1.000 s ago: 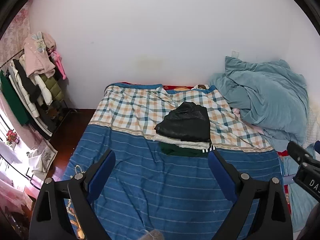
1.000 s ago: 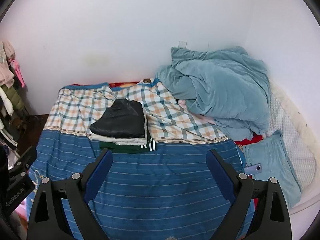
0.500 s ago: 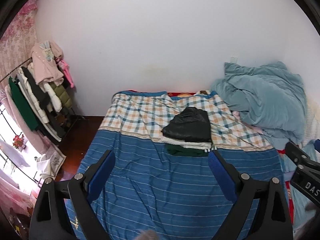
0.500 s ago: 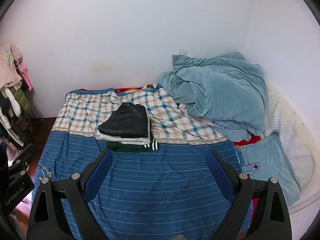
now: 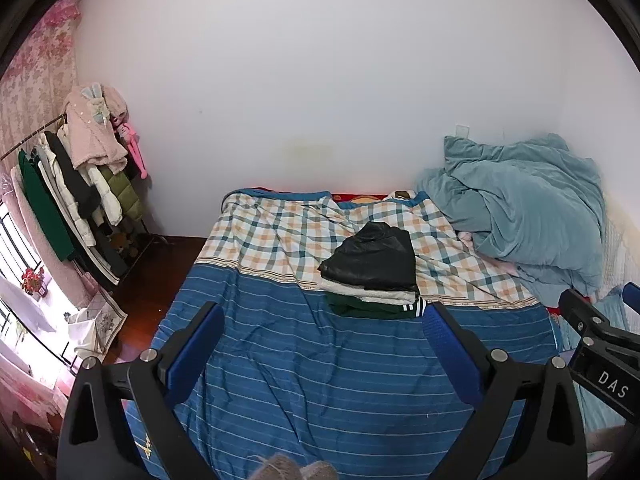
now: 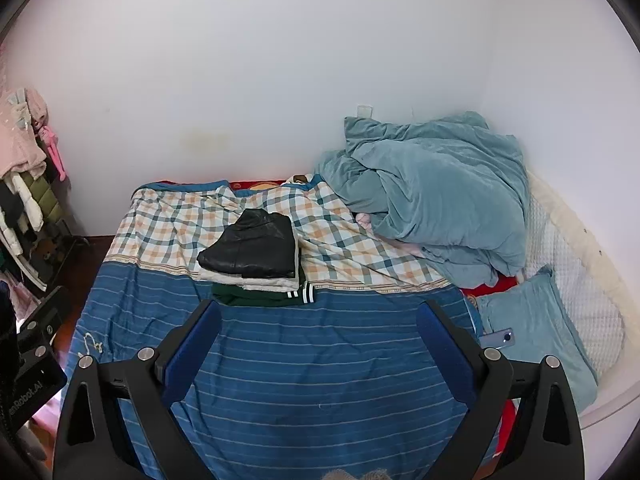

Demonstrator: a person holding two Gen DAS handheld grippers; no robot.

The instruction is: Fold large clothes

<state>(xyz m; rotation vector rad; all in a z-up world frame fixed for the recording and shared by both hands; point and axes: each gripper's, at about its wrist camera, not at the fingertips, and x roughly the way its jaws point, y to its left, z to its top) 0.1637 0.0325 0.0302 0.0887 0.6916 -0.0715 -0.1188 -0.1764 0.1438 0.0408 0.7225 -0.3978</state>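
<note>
Along the far left wall we see a clothes rack [image 5: 76, 196] crowded with hung coats and jackets, probably the store from which the next garment would come. Nearer us, our left claw [image 5: 320, 350] hangs above the blue striped foot of the bed [image 5: 320, 392] with its jaws spread wide and nothing between them. We judge it is carried high like this because no garment is laid out for folding yet, and the striped sheet below lies bare as the natural spot to spread one.

Further in, at the seam where the stripes meet the checked part of the cover, sits the stack of folded clothes [image 5: 372, 276]: a dark green piece with white stripes at the bottom, a cream one over it, a black shiny one on top. It sits toward the back, we think, to keep the near half free for work.

Our right claw [image 6: 318, 344] is likewise released and holds nothing, level with its partner, so both are ready to take a garment by two corners.

To the right, a teal duvet [image 6: 436, 196] is heaped against the wall, with a teal pillow [image 6: 532, 324] below it and a phone [image 6: 498, 338] at the pillow's edge, all pushed aside from the folding area.
</note>
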